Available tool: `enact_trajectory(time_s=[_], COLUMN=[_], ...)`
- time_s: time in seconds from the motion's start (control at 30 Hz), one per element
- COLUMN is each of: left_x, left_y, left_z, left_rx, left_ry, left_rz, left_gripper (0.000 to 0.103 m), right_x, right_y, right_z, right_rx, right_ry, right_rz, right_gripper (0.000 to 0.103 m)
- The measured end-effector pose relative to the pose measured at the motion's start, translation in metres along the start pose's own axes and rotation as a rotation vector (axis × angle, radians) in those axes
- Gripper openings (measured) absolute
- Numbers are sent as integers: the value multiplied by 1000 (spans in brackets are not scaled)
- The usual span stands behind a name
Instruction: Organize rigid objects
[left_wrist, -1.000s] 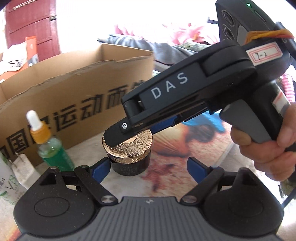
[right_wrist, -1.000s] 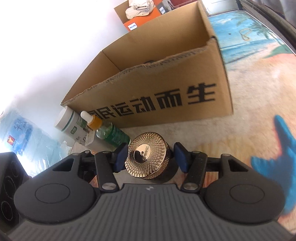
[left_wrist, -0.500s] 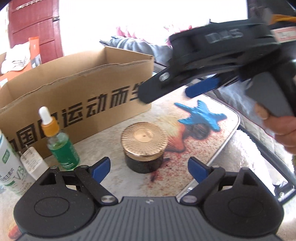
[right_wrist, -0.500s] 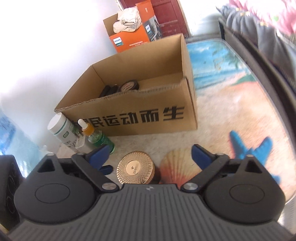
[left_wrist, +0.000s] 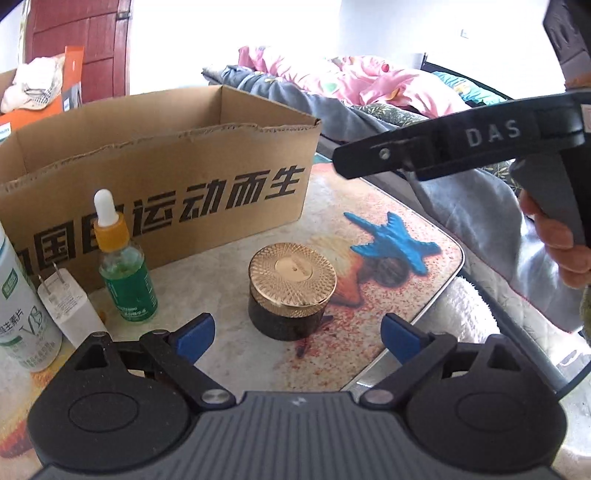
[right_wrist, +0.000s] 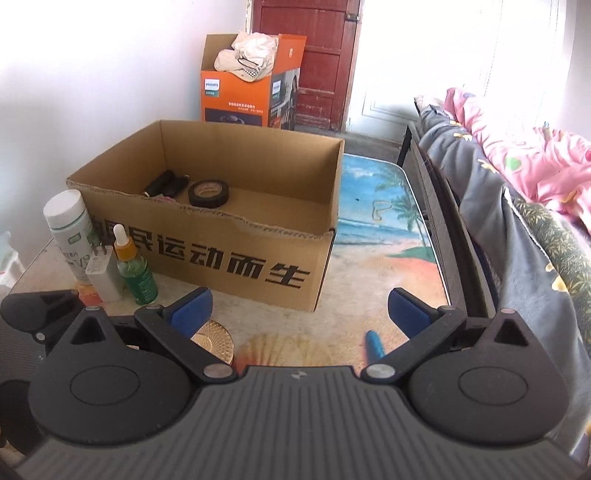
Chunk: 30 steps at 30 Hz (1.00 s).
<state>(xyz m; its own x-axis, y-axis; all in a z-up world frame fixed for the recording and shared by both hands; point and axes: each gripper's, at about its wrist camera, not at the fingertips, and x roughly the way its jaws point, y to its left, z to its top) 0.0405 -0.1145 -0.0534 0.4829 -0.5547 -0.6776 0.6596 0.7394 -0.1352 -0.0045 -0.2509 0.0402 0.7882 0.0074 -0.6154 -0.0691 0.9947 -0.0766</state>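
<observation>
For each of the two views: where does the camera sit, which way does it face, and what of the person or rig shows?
Left wrist: on the left gripper, angled down at the gold-lidded jar; its jaws are opening, empty; the right gripper's finger and a hand show.
Right wrist: on the right gripper, open, facing the cardboard box.
Shared: box, jar, dropper bottle.

A: What sits between the left tongs (left_wrist: 297, 332)?
B: Nothing is pinched; its jaws are opening, and the dark glass jar with a ribbed gold lid (left_wrist: 291, 291) stands just ahead on the counter (left_wrist: 369, 332).
A: And beside it?
B: A green dropper bottle (left_wrist: 123, 266), before the brown cardboard box (left_wrist: 166, 177).
</observation>
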Motion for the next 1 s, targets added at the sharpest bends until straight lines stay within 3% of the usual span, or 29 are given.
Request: enact_trajectory(time_s=[0.1,0.23,0.37,0.53,0.67,0.83,1.0], left_x=[0,-1,0,9,19,26,35], left_y=[0,10,9,3,-1,-7,-13], left_z=[-2,-4,-3,-2,0,4,7], left_rx=[19,-32,-15,11,42,100,146], left_ry=[0,-24,-31,-23,-2,-13,-6], left_rz=[29,-19,-38,-44,2,39,69], left_gripper=[97,97,97,97,97,91,84], right_x=[-2,-1,3,15,29,47,62], right_y=[2,5,0,-4,-12,-16,-16], right_z=[-1,-6,-11,-22,-31,-41,-49], right_rx=[-29,-25,71,176,298,403,467], right_ry=[-2,-7,-11,4,44,84,128], right_rz=[45,117,198,239,334,391,410], right_gripper=[102,102,102,102,102,101,89])
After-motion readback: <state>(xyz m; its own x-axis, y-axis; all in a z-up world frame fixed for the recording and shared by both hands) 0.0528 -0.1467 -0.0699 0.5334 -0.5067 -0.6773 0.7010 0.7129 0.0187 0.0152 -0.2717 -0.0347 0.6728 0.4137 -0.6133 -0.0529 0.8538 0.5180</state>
